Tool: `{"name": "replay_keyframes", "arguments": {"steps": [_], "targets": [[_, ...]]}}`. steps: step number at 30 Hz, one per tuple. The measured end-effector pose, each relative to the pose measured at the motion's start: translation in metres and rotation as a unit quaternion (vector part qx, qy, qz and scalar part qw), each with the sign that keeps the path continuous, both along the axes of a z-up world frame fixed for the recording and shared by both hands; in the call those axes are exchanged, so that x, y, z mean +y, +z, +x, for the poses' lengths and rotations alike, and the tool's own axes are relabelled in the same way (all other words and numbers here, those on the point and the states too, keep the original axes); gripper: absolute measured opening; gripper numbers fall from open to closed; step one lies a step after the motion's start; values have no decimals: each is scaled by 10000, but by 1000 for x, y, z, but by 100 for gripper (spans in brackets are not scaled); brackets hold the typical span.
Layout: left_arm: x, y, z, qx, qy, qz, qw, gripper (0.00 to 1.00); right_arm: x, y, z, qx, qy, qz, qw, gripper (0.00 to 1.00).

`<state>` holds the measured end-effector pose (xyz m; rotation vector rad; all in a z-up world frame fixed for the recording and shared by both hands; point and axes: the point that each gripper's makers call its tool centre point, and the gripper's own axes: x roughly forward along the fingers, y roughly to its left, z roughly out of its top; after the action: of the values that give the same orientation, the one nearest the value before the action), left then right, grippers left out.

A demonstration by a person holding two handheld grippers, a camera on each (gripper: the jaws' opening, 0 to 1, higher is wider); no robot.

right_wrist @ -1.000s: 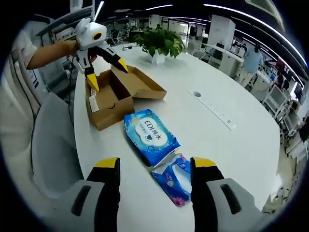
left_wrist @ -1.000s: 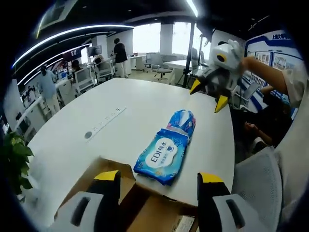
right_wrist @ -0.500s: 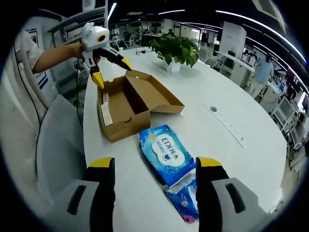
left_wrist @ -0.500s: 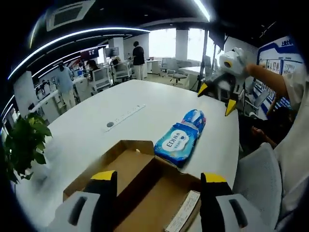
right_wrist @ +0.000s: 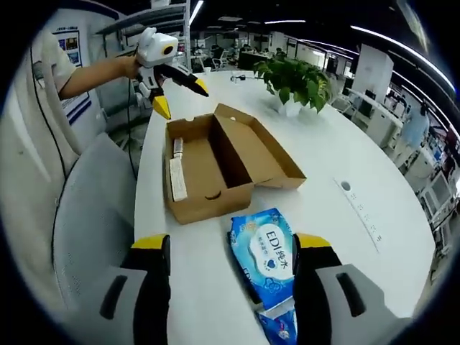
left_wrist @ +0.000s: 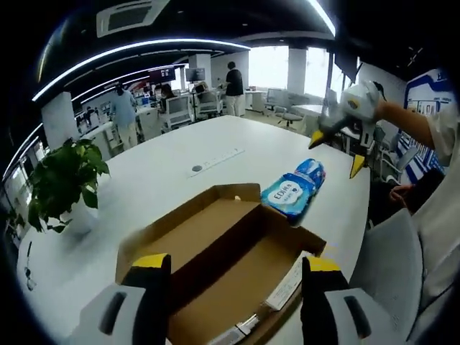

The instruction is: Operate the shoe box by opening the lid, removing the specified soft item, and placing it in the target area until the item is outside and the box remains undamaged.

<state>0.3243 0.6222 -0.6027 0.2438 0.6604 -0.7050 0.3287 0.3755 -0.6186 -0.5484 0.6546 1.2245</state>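
The brown cardboard shoe box (left_wrist: 230, 266) lies open on the white table, its lid (left_wrist: 183, 237) folded flat beside it; inside I see bare cardboard and a white paper slip. Beyond it lies a blue wet-wipes pack (left_wrist: 291, 194). My left gripper (left_wrist: 233, 269) hovers open above the box. In the right gripper view the box (right_wrist: 205, 169) sits ahead and the wipes pack (right_wrist: 264, 248) lies between my open right gripper's (right_wrist: 231, 248) jaws, below them. A second blue pack (right_wrist: 279, 322) lies closer in. The left gripper (right_wrist: 180, 98) hangs open past the box; the right gripper (left_wrist: 338, 144) floats open above the packs.
A potted plant (left_wrist: 63, 176) stands on the table past the box's lid side, also visible as the plant (right_wrist: 291, 72). A flat socket strip (left_wrist: 215, 159) is set in the tabletop. A grey chair (right_wrist: 90, 215) stands by the table edge. People and desks fill the office behind.
Both views have drawn back along the table. The open box now lies under my left gripper, and the wipes pack sits lower between my right jaws. Box and packs themselves stay put.
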Motion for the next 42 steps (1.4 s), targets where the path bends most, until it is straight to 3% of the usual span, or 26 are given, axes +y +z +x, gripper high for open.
{"name": "replay_keyframes", "arguments": {"steps": [17,27,33,42], "targets": [[72,-24,-22,74,923,86,9957,68,57,-27,-11,-26,811,-162,9966,57],[107,-49,-38,244,1486,182,9884,47,86,-48,-12,-36,1125,-307,9932,51],[120,-65,-47,441,1846,135,9817,37,98,-57,-13,33,1245,-318,9917,52],[122,-84,-47,737,2154,84,9737,27,119,-74,-16,145,1493,-365,9880,51]]}}
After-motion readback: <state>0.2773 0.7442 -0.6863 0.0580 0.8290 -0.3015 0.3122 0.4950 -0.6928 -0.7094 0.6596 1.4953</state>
